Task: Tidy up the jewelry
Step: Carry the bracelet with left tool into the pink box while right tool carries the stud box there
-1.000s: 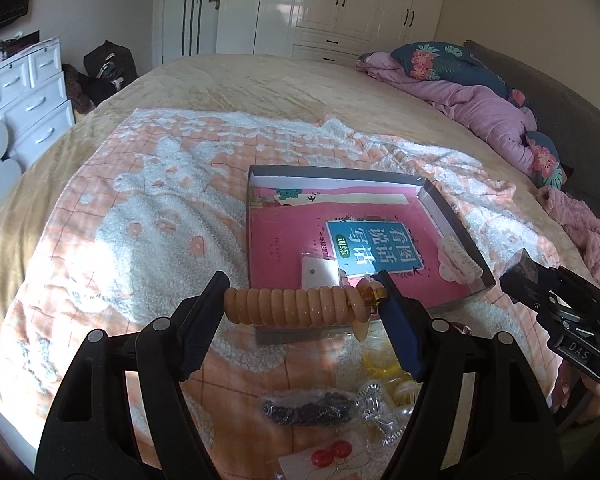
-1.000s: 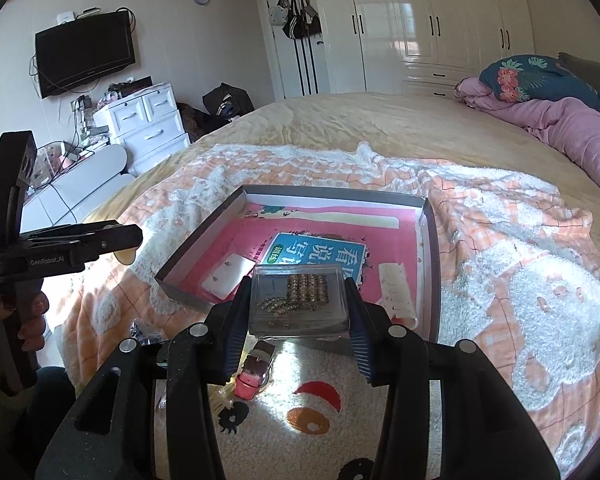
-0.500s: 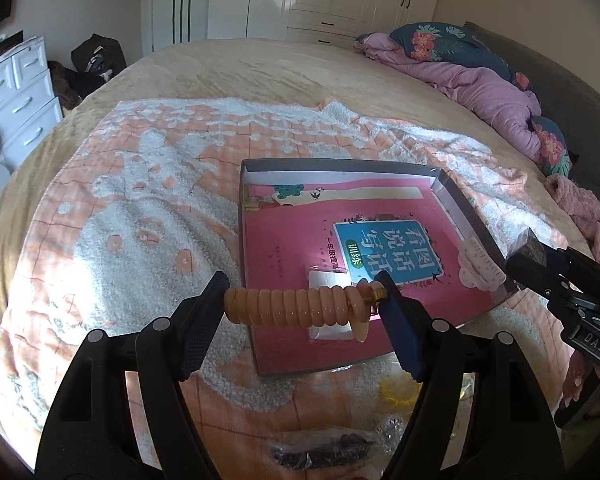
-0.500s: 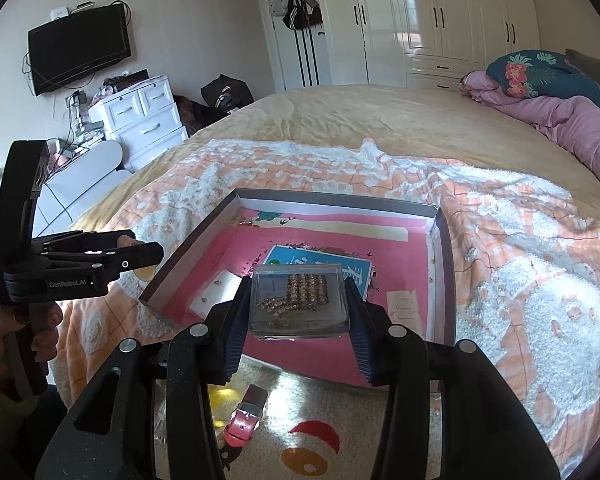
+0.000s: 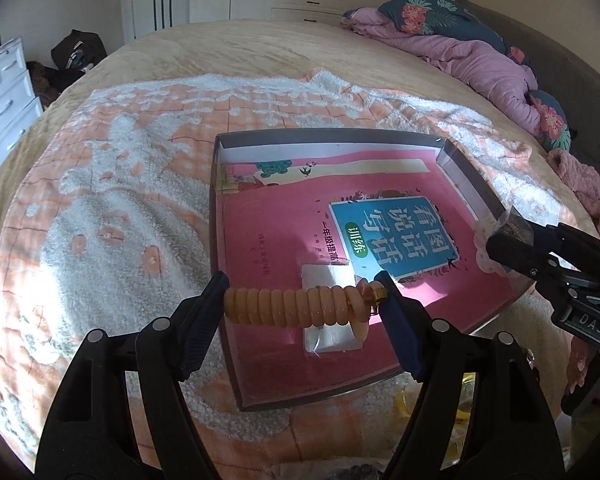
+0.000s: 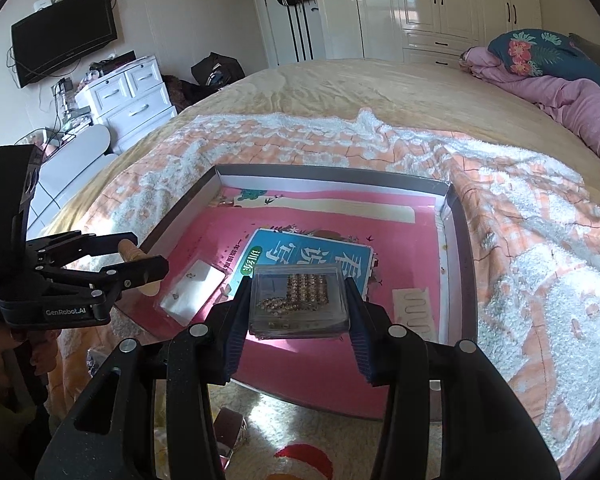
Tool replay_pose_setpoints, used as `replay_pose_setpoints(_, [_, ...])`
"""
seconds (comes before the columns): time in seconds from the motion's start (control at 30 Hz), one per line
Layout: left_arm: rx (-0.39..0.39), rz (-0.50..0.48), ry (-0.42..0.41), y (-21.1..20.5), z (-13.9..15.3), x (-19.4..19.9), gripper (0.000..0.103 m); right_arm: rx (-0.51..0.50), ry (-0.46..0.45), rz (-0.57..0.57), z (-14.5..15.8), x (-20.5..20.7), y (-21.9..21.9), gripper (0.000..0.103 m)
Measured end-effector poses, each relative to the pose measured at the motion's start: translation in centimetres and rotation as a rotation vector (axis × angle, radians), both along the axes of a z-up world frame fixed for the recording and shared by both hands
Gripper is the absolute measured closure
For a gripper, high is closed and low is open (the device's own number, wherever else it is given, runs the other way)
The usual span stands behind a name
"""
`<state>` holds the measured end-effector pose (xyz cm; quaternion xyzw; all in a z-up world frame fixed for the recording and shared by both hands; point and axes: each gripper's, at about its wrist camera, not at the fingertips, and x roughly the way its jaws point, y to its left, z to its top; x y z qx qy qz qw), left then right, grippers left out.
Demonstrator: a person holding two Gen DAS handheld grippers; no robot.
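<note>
My left gripper (image 5: 304,306) is shut on an orange coiled bracelet (image 5: 296,307), held above the near left part of a shallow grey box (image 5: 220,240) lined with a pink book cover. My right gripper (image 6: 298,300) is shut on a clear plastic case of gold jewelry (image 6: 298,300), held over the box's (image 6: 458,248) near middle. A small clear bag (image 5: 330,308) with earrings lies in the box, also in the right wrist view (image 6: 192,290). A white earring card (image 6: 416,310) lies at the box's right side. The left gripper shows in the right wrist view (image 6: 140,262), the right gripper in the left wrist view (image 5: 512,236).
The box lies on an orange and white blanket (image 5: 112,208) on a big bed. More loose jewelry (image 6: 230,432) and yellow pieces (image 5: 404,408) lie in front of the box. A purple duvet (image 5: 480,60) is piled at the far right. White drawers (image 6: 128,100) stand to the left.
Both grippers have moved forward over the box with their loads still held. The loose items in front of the box have slipped toward the bottom of the views.
</note>
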<state>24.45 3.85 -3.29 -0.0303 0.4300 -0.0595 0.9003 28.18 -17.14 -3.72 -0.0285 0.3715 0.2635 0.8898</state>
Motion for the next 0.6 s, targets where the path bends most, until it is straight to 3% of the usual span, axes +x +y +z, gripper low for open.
replay_pose_setpoints(0.6, [0.020, -0.055, 0.025, -1.3, -1.1, 0.5, 0.037, -0.004, 0.110, -0.005, -3.1, 1.7, 0.7, 0.059])
